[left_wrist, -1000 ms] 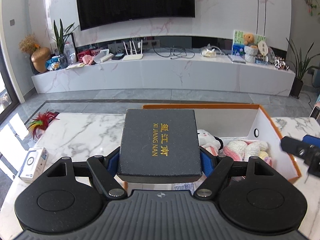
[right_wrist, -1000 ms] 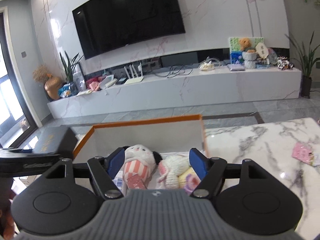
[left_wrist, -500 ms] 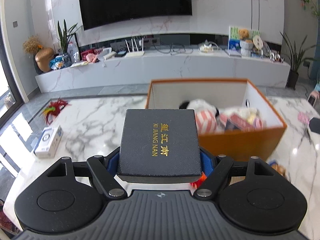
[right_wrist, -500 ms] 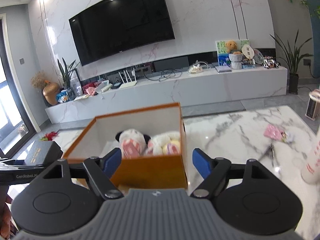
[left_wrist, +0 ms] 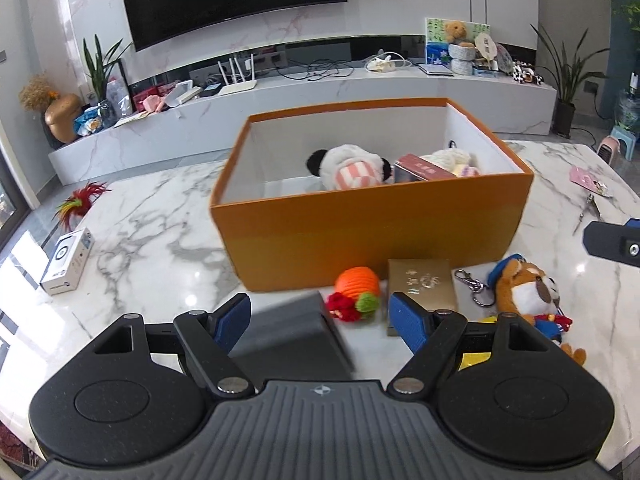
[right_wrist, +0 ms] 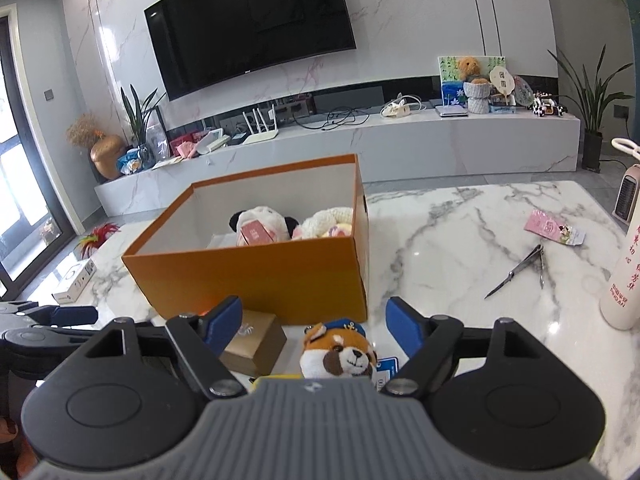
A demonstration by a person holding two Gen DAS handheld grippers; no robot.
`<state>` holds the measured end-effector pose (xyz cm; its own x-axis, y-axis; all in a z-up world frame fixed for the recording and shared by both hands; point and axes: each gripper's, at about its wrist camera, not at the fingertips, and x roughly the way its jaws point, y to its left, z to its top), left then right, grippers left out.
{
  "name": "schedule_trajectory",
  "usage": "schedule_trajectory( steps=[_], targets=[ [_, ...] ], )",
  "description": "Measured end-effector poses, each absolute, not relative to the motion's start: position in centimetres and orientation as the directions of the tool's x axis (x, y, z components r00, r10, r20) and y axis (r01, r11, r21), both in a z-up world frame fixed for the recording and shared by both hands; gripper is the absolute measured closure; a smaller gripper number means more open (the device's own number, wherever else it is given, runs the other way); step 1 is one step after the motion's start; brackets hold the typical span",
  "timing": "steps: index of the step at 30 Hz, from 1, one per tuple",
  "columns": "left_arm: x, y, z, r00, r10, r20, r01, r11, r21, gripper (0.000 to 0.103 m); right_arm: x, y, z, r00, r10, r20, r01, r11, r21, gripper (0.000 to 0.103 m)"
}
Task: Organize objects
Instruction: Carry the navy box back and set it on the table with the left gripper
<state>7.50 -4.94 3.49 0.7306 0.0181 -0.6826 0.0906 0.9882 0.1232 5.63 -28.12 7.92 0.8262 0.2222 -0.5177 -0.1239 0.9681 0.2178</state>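
An orange storage box (left_wrist: 372, 224) stands mid-table, holding a panda plush (left_wrist: 348, 166), a red carton (left_wrist: 420, 168) and a cream plush. My left gripper (left_wrist: 320, 318) hovers in front of it, jaws wide. A dark grey box (left_wrist: 288, 336), blurred, lies low between them. It is close to the left pad and clear of the right pad. An orange yarn ball (left_wrist: 358, 286), a gold box (left_wrist: 422, 284) and a fox plush (left_wrist: 524, 288) lie before the storage box. My right gripper (right_wrist: 314, 320) is open above the fox plush (right_wrist: 340, 352), touching nothing.
A small white carton (left_wrist: 66, 266) and a feather toy (left_wrist: 80, 202) lie at the table's left. Scissors (right_wrist: 520, 270), a pink packet (right_wrist: 554, 232) and a tall white bottle (right_wrist: 624, 280) are on the right. A keyring (left_wrist: 472, 284) sits beside the fox.
Both grippers have drawn back from over the storage box and sunk toward the table's front. The dark grey box has left the left pads and dropped. The right jaws stand wider.
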Motion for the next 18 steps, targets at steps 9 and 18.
schedule_trajectory(
  steps=[9,18],
  targets=[
    [8.3,-5.3,2.9,0.708,0.006,-0.707,0.098,0.989,0.107,0.013,6.7,-28.9,6.5,0.803,0.232,-0.549,-0.126,0.966,0.224,0.023],
    [10.1,-0.3,1.7,0.652,0.044,-0.757,-0.005,0.999,0.053,0.013,7.9,-27.1,6.1,0.77,0.348,-0.535,-0.207,0.929,0.308,0.019]
  ],
)
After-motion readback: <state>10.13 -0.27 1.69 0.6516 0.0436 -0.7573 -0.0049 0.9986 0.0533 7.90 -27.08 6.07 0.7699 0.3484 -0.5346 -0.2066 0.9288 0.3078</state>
